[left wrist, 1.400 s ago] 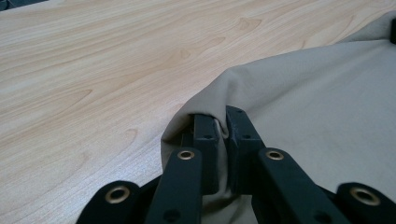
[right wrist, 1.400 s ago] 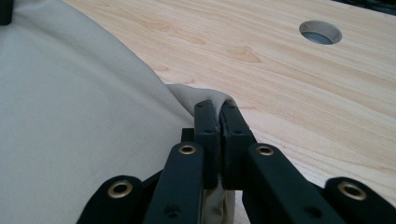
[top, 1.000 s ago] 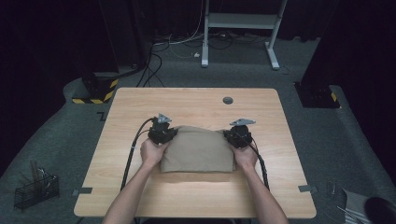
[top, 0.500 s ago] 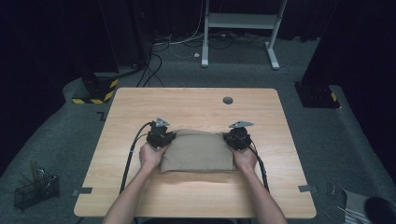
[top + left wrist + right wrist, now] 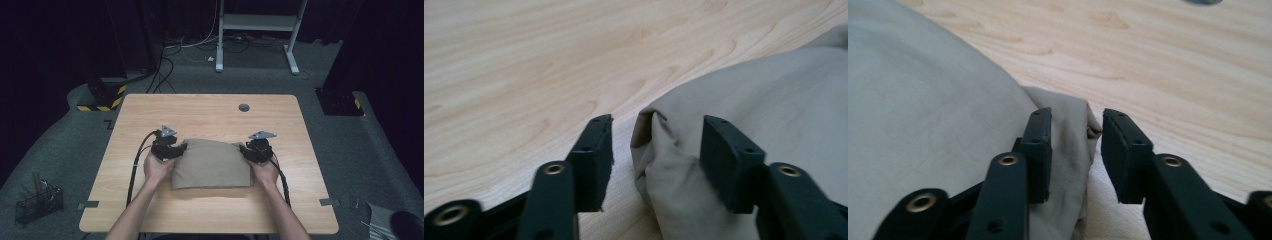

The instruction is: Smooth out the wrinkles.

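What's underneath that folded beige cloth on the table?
The folded beige cloth lies flat on the wooden table, whose bare wood shows all around it. Whatever might sit beneath is covered; only the cloth's own folded layers show at the corner.

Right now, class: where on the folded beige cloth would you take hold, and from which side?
Probably at the two far corners of the folded beige cloth, coming in low from its left and right ends. There the layers bunch into a thick edge. The left gripper and right gripper, jaws just opened, already straddle those corners.
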### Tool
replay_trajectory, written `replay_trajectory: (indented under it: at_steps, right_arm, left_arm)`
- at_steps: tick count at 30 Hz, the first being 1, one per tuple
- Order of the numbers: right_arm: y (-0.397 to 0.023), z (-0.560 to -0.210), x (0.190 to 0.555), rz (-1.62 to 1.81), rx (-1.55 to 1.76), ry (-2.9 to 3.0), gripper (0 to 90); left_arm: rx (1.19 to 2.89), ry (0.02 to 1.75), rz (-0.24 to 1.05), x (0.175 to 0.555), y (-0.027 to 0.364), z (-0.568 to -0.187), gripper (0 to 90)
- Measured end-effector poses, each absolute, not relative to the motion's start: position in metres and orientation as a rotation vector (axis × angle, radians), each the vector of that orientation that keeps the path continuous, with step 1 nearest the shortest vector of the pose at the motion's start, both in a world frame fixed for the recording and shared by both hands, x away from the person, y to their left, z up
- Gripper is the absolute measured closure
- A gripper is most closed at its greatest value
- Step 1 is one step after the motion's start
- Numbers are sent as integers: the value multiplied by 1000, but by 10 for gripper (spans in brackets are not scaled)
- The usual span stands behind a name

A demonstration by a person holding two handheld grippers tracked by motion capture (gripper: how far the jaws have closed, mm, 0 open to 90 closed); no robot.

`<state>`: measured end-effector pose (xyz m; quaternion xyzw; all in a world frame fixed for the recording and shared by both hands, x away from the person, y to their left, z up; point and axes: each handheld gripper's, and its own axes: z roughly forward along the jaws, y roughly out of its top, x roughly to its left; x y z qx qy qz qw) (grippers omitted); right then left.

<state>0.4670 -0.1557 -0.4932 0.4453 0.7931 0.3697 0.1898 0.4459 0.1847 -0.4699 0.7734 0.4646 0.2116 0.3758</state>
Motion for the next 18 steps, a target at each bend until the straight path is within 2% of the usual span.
replay_trajectory:
  at_steps: [3, 8, 11, 13, 18]
  right_arm:
    - [-156, -485, 464, 1091, 1232, 2198, 638]
    - [-141, -476, 462, 1151, 1147, 2258, 737]
    - [-129, -484, 470, 1109, 1144, 2309, 786]
    - [-126, -493, 477, 1072, 1164, 2308, 809]
    - [-138, -512, 492, 961, 1263, 2284, 858]
  left_arm:
    - [1963, 1162, 572, 439, 180, -462, 413]
    - [2009, 1072, 521, 434, 164, -464, 398]
    - [2068, 1092, 465, 440, 156, -479, 381]
    - [2037, 1112, 427, 440, 157, -488, 389]
    - [2022, 1104, 403, 435, 165, -492, 390]
